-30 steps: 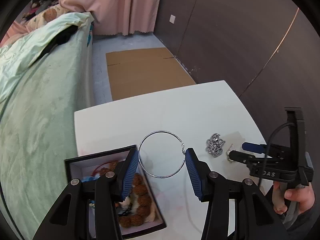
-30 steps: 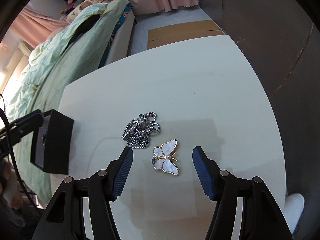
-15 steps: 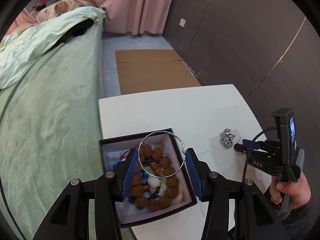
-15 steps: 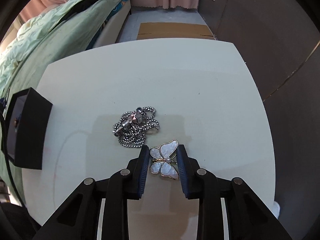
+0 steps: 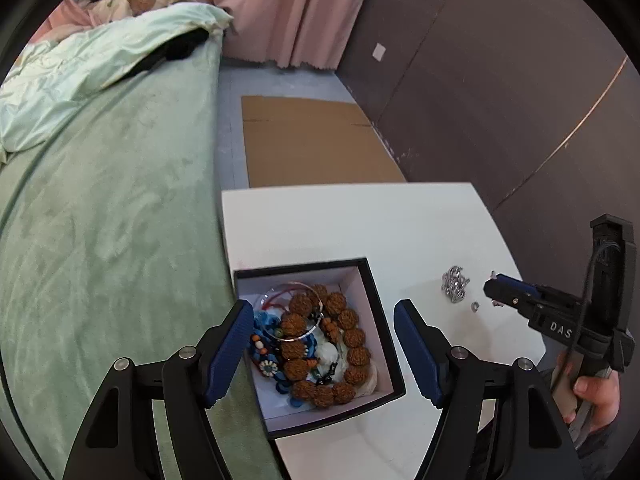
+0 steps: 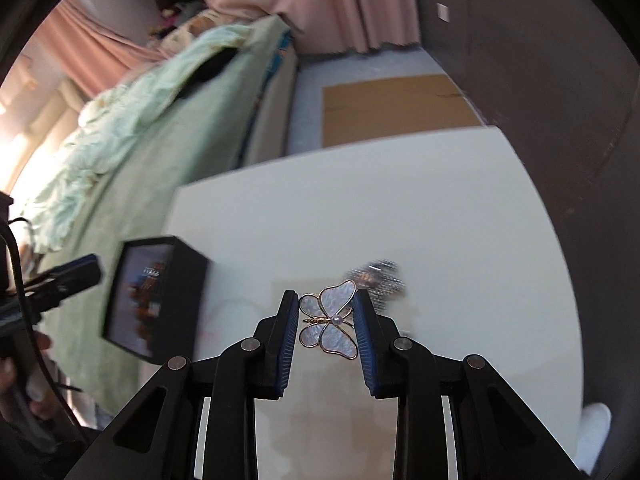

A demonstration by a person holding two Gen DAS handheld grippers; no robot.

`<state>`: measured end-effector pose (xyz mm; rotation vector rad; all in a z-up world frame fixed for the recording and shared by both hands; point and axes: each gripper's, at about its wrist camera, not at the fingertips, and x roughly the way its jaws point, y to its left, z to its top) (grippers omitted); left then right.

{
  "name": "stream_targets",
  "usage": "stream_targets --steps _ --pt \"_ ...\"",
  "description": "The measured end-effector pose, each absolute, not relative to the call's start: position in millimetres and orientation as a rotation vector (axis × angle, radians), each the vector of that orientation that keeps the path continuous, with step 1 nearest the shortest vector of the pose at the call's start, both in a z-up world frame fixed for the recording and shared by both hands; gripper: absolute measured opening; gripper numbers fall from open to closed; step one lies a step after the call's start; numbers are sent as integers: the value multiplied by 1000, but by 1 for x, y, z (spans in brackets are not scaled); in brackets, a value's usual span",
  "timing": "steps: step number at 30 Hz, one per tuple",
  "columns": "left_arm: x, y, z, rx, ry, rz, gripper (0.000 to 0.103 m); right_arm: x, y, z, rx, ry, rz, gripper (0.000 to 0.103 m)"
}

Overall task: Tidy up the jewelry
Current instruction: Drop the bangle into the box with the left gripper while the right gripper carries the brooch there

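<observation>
Jewelry box (image 5: 382, 312), black and open, is set at the white table's (image 5: 344, 224) left edge, filled with brown beads (image 5: 340, 344) and a wire hoop (image 5: 294, 312); the left gripper (image 5: 320, 348), jaws just widened and empty, is held above it; a chain (image 5: 454, 282) is left to its right; the butterfly brooch (image 6: 328, 320) is clamped by the right gripper (image 6: 326, 330).

"das" in white on the right gripper (image 5: 494, 292) body.

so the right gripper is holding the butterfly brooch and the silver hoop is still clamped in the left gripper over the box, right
Not quite. The left gripper has just been opening and its jaws hold nothing: the silver hoop lies in the box on the beads, as the left wrist view shows. The right gripper does hold the butterfly brooch.
</observation>
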<state>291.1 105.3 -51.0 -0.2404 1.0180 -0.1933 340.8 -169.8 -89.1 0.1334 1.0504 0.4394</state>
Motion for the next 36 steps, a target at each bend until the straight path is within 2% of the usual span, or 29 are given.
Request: stream_targets --steps 9,11,13,21,23,24,25,27,36 --pt "283 135 -35 -255 985 -173 74 341 -108 -84 282 1101 636 29" --pt "279 142 -32 -255 976 -172 78 339 -91 -84 283 1107 658 29" --pt "276 148 -30 -245 972 -162 86 337 -78 -86 288 1120 683 29" --pt "278 161 -45 -239 999 -111 88 333 -39 -99 250 1125 722 31" --pt "279 161 -48 -244 1005 -103 93 331 -35 -100 220 1134 731 47" --pt "280 160 -48 -245 1002 -105 98 329 -36 -99 221 1126 736 61" --pt "279 159 -48 -245 998 -107 100 326 -40 -95 219 1103 737 68" --pt "280 155 -47 -239 992 -111 100 322 -49 -90 213 1065 737 73" --pt "291 114 -38 -192 962 -171 102 323 -131 -66 239 1006 619 73"
